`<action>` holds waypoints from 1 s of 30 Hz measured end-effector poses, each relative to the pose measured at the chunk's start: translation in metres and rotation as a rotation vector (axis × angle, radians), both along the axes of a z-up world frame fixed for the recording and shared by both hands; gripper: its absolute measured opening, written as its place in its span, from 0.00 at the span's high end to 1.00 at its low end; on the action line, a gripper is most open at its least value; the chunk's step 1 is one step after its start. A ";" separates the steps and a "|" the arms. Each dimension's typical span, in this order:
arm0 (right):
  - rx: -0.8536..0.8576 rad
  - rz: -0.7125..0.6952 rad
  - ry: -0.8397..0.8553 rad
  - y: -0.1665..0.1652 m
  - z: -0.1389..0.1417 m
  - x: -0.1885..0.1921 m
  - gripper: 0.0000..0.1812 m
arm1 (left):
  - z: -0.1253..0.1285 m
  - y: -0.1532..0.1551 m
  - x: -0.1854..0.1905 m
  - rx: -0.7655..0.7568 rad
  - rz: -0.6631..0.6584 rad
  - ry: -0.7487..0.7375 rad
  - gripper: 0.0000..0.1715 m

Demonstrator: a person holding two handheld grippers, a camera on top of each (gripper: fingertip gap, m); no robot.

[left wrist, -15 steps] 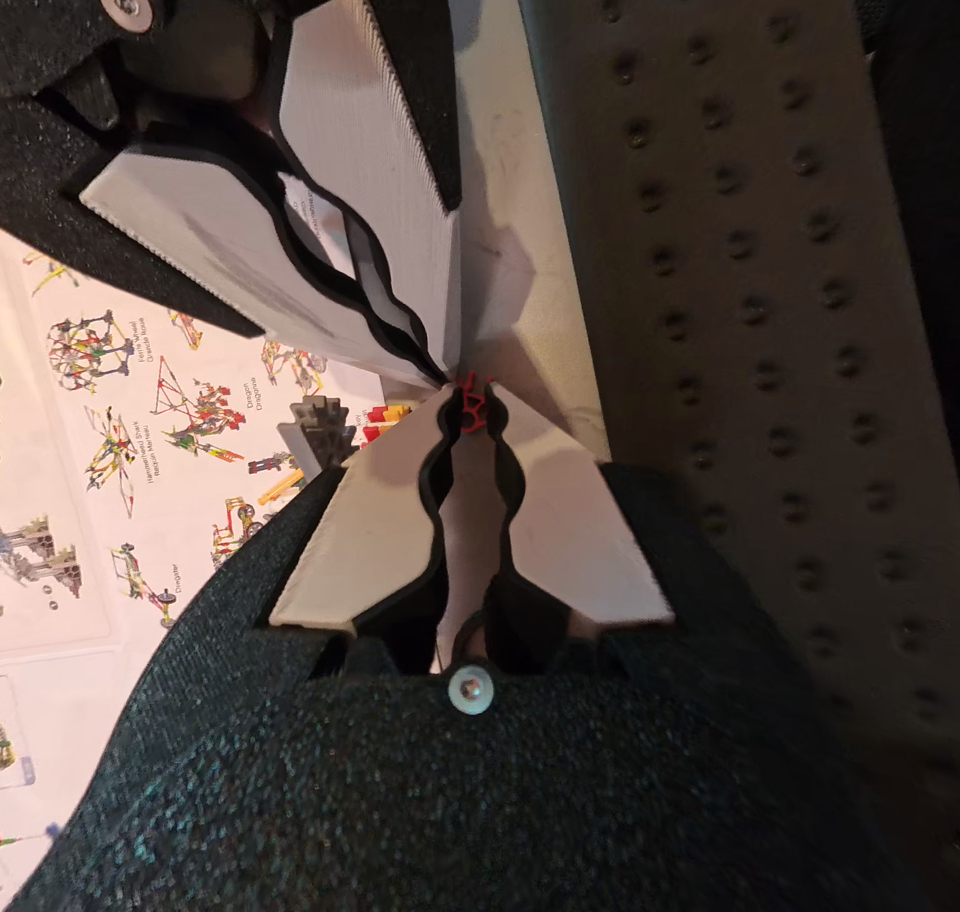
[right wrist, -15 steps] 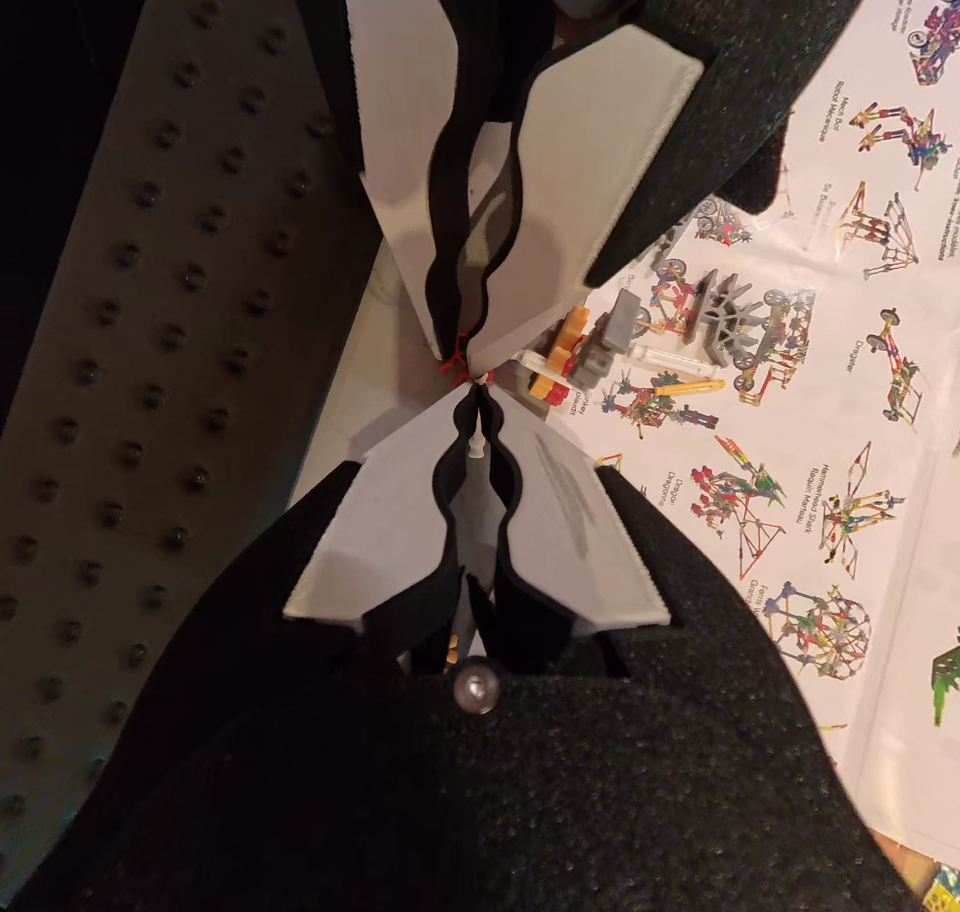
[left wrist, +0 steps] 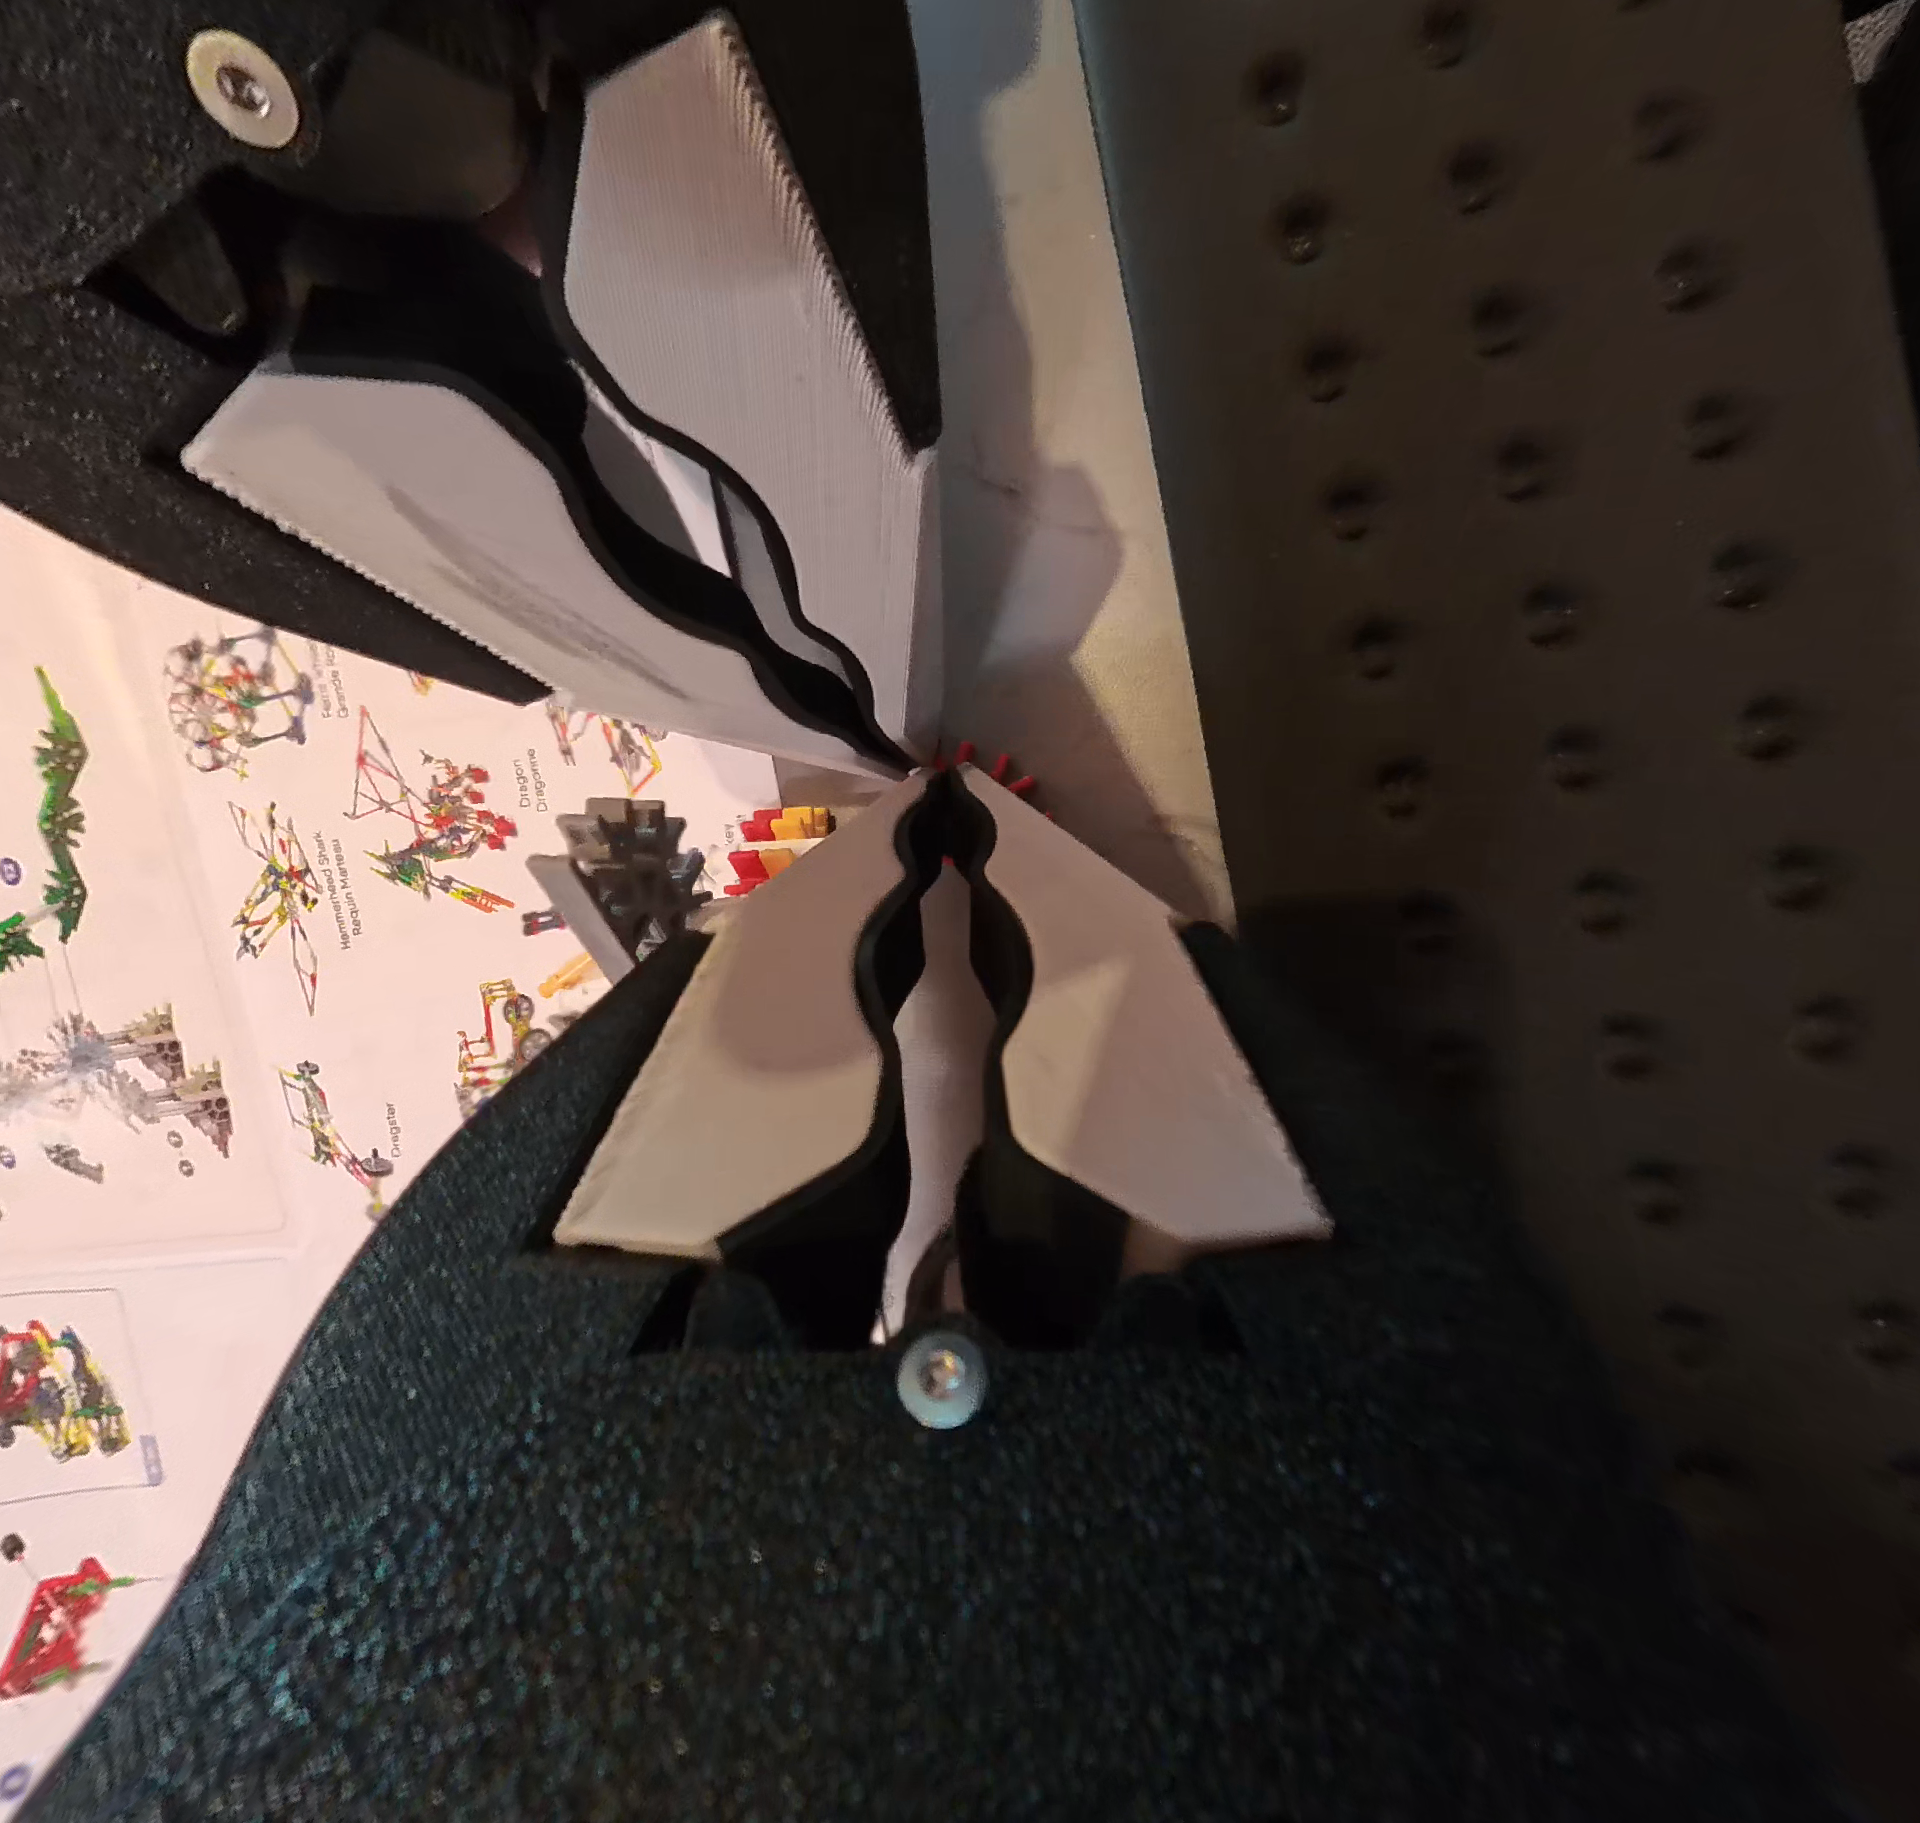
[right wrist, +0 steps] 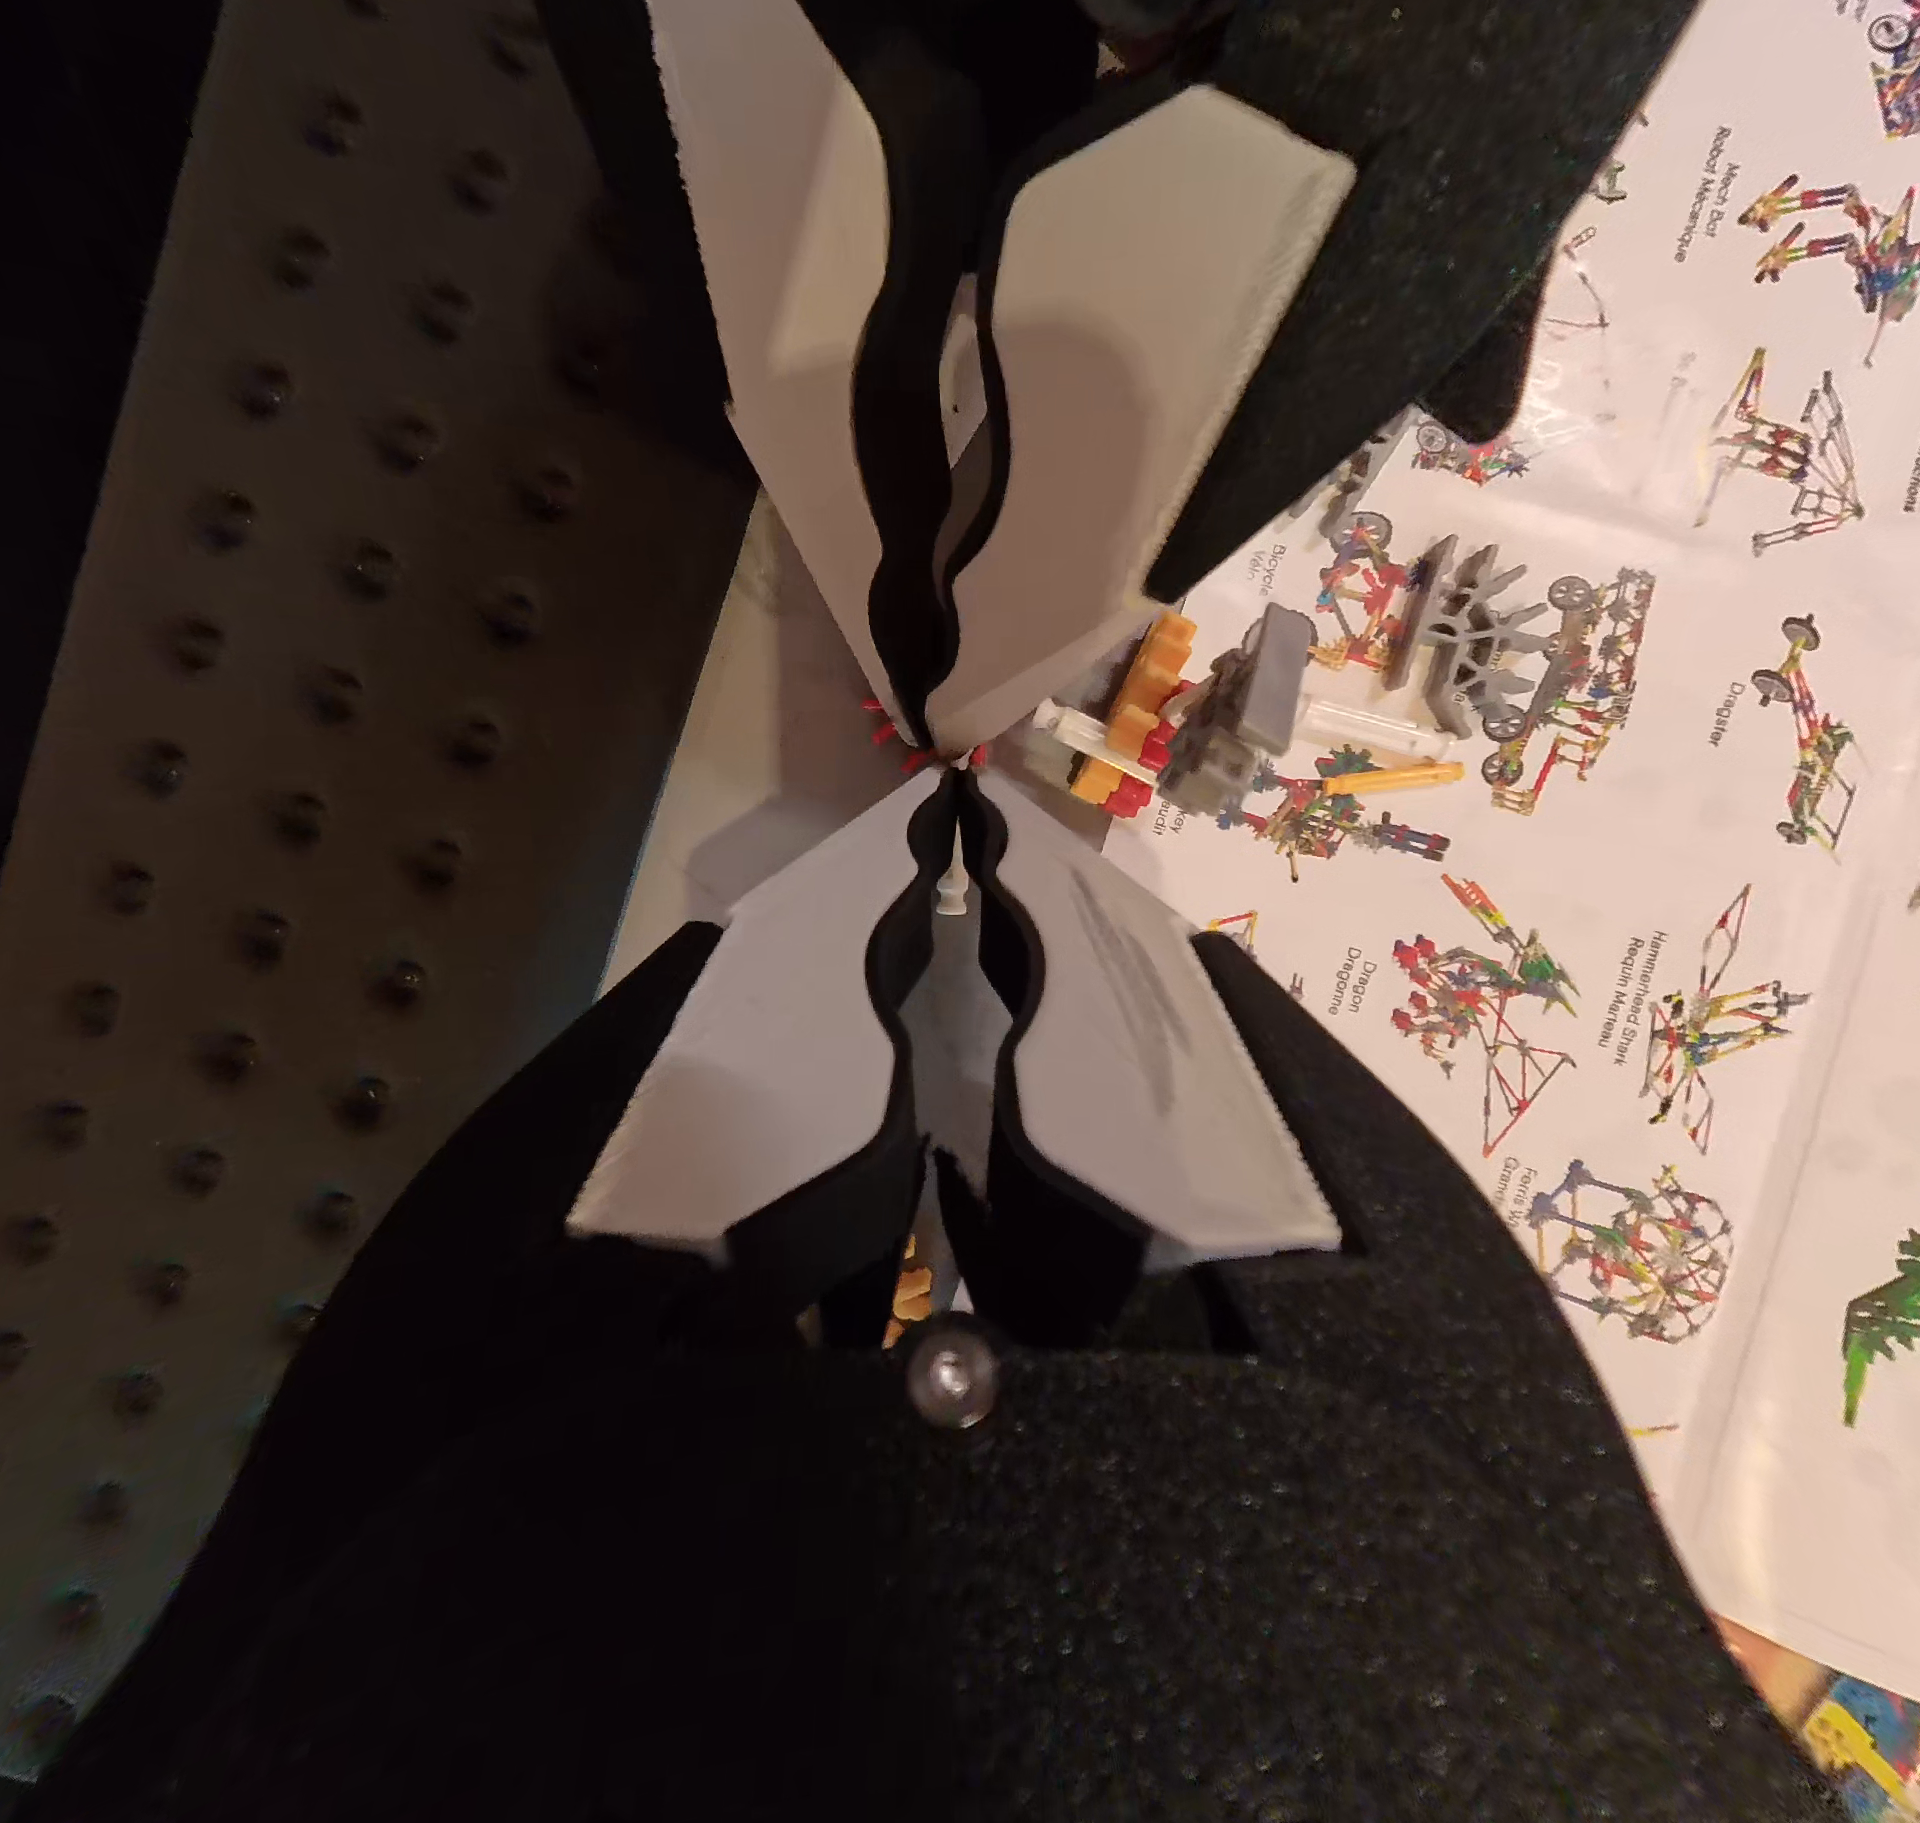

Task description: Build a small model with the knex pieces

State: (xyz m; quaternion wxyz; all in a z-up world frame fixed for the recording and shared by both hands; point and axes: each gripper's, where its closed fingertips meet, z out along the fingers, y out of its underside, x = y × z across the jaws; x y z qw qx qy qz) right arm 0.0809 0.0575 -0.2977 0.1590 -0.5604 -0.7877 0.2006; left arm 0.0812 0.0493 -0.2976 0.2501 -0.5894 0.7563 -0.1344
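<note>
The left gripper (left wrist: 948, 807) was clamped on a red connector (left wrist: 997, 771). The right gripper (right wrist: 954, 805) was clamped on a white rod (right wrist: 950, 890). Both tips met above the sheet's (right wrist: 1558, 942) edge, near a small model (right wrist: 1195, 724). Risk: misaligned pressure could make either small part slip out.

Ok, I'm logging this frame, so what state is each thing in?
left claw: shut on the red connector.
right claw: shut on the white rod.
red connector: pinched at the tips, prongs sticking out.
white rod: pointing at the connector; joined or not, cannot tell.
toy assembly: lying free on the instruction sheet.
instruction sheet: spread flat.
</note>
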 end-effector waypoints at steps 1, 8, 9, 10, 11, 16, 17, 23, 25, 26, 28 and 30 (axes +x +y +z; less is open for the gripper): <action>0.013 0.006 0.002 0.000 0.000 -0.001 1.00 | 0.000 0.000 -0.001 0.012 -0.015 0.006 1.00; 0.020 0.004 0.001 0.010 0.006 0.012 0.93 | 0.000 -0.006 -0.008 -0.038 -0.028 0.031 1.00; 0.025 0.007 -0.008 0.010 0.003 0.014 0.93 | 0.000 -0.008 -0.008 -0.039 -0.035 0.032 1.00; 0.021 0.014 -0.025 0.008 -0.001 0.016 0.93 | 0.000 -0.008 -0.007 -0.040 -0.034 0.032 1.00; 0.021 0.023 -0.037 0.007 -0.005 0.017 0.93 | 0.000 -0.007 -0.007 -0.040 -0.028 0.032 0.99; -0.039 0.015 -0.012 0.001 0.001 0.015 0.92 | 0.000 -0.008 -0.008 -0.055 -0.018 0.030 0.99; -0.084 0.008 0.003 -0.003 0.005 0.014 0.92 | 0.000 -0.007 -0.008 -0.056 -0.016 0.031 0.99; -0.066 -0.012 -0.042 -0.012 -0.005 0.010 0.93 | 0.000 -0.009 -0.008 -0.090 -0.001 0.027 0.97; -0.063 -0.003 -0.041 -0.013 -0.006 0.009 0.95 | 0.000 -0.010 -0.009 -0.095 -0.004 0.028 0.97; -0.060 0.002 -0.038 -0.012 -0.006 0.009 0.96 | 0.001 -0.011 -0.009 -0.102 -0.003 0.028 0.96; -0.030 0.022 -0.036 -0.010 -0.005 0.011 0.97 | 0.002 -0.011 -0.010 -0.099 -0.010 0.033 0.91; 0.008 0.039 -0.016 -0.006 -0.001 0.011 0.97 | 0.008 -0.007 -0.012 -0.078 -0.008 0.029 0.88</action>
